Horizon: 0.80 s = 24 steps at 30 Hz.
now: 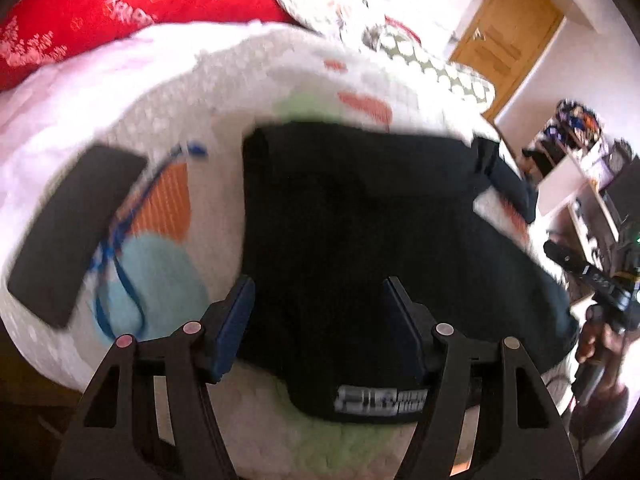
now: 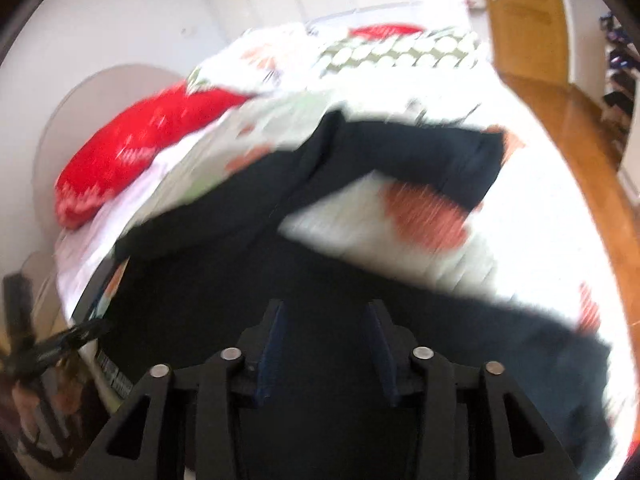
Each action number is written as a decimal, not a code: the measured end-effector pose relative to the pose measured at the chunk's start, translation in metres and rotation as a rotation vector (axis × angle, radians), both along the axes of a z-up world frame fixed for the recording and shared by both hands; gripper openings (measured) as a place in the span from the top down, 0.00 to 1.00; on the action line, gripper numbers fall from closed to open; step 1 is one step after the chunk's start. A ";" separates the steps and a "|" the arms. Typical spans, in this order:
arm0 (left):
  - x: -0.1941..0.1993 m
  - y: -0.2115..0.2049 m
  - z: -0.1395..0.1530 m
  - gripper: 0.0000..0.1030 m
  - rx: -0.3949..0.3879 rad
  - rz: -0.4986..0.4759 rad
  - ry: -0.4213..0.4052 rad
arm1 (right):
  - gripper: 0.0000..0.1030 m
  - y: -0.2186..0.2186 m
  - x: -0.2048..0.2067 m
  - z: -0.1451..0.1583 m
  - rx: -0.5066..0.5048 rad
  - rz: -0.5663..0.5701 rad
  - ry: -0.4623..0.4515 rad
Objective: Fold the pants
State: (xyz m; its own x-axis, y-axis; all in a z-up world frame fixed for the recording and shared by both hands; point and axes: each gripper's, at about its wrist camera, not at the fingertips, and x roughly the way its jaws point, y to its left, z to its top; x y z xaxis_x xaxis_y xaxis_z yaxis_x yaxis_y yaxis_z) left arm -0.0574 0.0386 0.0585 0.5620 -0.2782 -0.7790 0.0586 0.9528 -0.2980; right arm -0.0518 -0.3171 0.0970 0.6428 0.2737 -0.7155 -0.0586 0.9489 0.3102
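Note:
Black pants lie spread on a white bedspread with orange, green and blue patches. Their waistband, with a grey logo, is nearest in the left wrist view. My left gripper hovers open over the pants near the waistband, with nothing pinched. In the right wrist view the pants fill the lower half, and one leg bends away to a cuff. My right gripper stands open just over the dark cloth. Each gripper shows at the other view's edge, the right gripper and the left gripper.
A red pillow lies at the bed's head. A flat black slab and a blue lanyard rest left of the pants. A wooden door, cluttered shelves and wooden floor lie beyond the bed's right side.

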 end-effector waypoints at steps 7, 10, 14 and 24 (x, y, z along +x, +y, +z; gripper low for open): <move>0.061 0.015 -0.009 0.30 -0.042 0.053 0.071 | 0.52 -0.075 0.049 -0.028 0.116 -0.264 0.055; 0.084 0.018 -0.018 0.30 -0.068 0.086 0.109 | 0.50 -0.099 0.060 -0.035 0.139 -0.332 0.072; 0.103 0.007 -0.026 0.31 -0.118 0.060 0.139 | 0.50 -0.115 0.076 -0.037 0.198 -0.361 0.070; 0.103 -0.004 0.018 0.70 -0.084 -0.051 0.037 | 0.92 -0.113 0.068 0.004 0.188 -0.277 -0.076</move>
